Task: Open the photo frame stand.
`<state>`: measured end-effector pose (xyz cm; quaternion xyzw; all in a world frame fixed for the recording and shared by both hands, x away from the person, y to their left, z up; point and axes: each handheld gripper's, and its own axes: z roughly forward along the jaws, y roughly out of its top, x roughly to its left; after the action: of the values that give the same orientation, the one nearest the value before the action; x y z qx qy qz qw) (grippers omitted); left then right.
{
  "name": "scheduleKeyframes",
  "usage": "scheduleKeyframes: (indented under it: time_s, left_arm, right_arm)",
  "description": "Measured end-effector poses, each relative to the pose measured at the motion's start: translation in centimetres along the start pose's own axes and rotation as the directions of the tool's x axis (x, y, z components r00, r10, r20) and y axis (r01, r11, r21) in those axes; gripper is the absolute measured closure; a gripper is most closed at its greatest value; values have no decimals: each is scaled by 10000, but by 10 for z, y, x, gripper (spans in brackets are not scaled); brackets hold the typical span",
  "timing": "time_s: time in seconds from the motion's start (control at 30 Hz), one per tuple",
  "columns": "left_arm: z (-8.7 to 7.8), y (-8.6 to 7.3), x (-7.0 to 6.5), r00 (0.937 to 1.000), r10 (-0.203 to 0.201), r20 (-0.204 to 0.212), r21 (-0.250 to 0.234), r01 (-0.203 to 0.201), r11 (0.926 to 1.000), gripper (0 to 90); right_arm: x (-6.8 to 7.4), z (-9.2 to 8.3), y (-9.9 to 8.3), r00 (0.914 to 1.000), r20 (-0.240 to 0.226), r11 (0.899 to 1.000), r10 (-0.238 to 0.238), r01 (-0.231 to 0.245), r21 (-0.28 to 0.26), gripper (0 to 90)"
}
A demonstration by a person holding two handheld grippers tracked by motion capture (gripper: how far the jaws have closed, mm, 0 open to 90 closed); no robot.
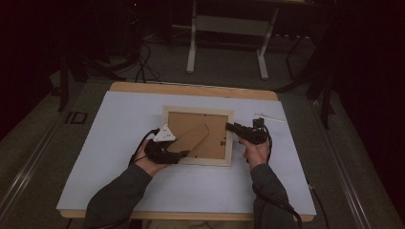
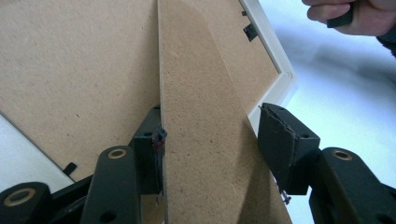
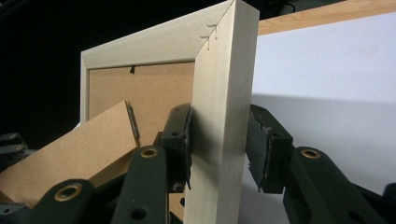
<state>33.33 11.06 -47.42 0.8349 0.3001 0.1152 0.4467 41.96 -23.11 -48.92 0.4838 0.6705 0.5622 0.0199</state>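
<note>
A pale wooden picture frame (image 1: 198,110) lies face down on the white table top (image 1: 124,124), brown backing up. Its cardboard stand (image 1: 193,138) is lifted off the backing at an angle. My left gripper (image 1: 184,153) reaches in from the frame's lower left. Its jaws straddle the stand (image 2: 201,116): the left pad touches one edge and the right pad (image 2: 285,140) sits just off the other, so my left gripper (image 2: 210,135) is open. My right gripper (image 1: 230,127) is at the frame's right side. In its own view my right gripper (image 3: 219,140) is shut on the frame's rail (image 3: 224,70), one pad against each face.
A thin white strip (image 1: 270,118) lies at the table's back right. The wooden table edge (image 1: 191,89) runs along the far side. Beyond it, the white legs of another table (image 1: 191,52) stand on a dark floor with cables. The right hand (image 2: 355,14) shows past the frame's corner.
</note>
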Motion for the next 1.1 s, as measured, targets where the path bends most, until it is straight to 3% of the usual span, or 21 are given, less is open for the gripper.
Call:
scheduleKeyframes:
  time_s: [0.1, 0.47, 0.67, 1.1]
  left_arm:
    - [0, 0, 3, 9994, -136, 328, 30, 136, 9999, 488]
    - [0, 1, 7, 9970, -330, 703, 166, 319, 9994, 546]
    - [-1, 3, 7, 9965, -395, 731, 96, 389, 9992, 606]
    - [4, 8, 5, 9994, -123, 335, 324, 112, 9994, 667]
  right_arm:
    - [1, -1, 0, 9999, 8, 9999, -125, 125, -47, 624]
    - [7, -5, 1, 9961, -137, 9957, -876, 871, -310, 624]
    - [14, -8, 4, 9884, -181, 9878, -1509, 1500, -428, 624]
    - [17, -14, 7, 9794, -7, 9771, -2022, 2016, -677, 627]
